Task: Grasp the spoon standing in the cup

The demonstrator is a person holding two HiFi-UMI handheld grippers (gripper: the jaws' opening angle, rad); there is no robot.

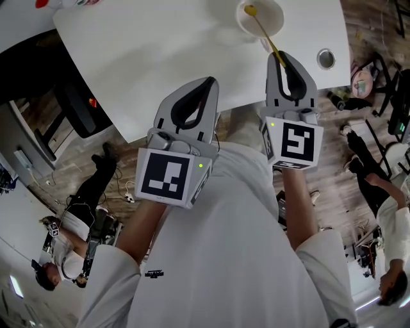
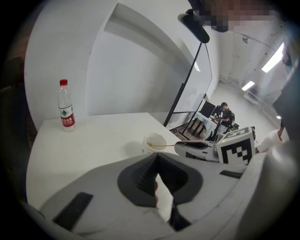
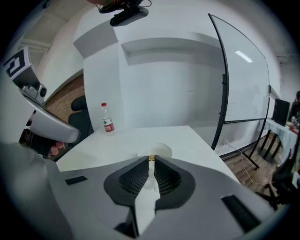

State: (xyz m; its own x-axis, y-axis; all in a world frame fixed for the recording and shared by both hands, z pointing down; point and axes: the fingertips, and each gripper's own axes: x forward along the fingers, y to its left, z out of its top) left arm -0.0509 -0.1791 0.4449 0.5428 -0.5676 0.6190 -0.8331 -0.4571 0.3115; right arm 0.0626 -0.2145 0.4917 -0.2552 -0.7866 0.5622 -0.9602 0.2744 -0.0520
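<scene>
White table (image 1: 160,57): broad bare top, near edge just ahead of both grippers, open floor to either side.
Left gripper (image 1: 208,83): jaws pressed together, empty, tips over near edge, well apart from cup.
Right gripper (image 1: 282,59): jaws pinching end of spoon handle.
Bottle (image 2: 65,110): upright near far edge.
Cup (image 1: 269,16): on table close to near edge, just ahead of right gripper.
Spoon (image 1: 262,31): bowl in cup, handle leaning over rim to right gripper.

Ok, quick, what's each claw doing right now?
Left claw: closed, nothing in it.
Right claw: closed on the end of the spoon handle.
</scene>
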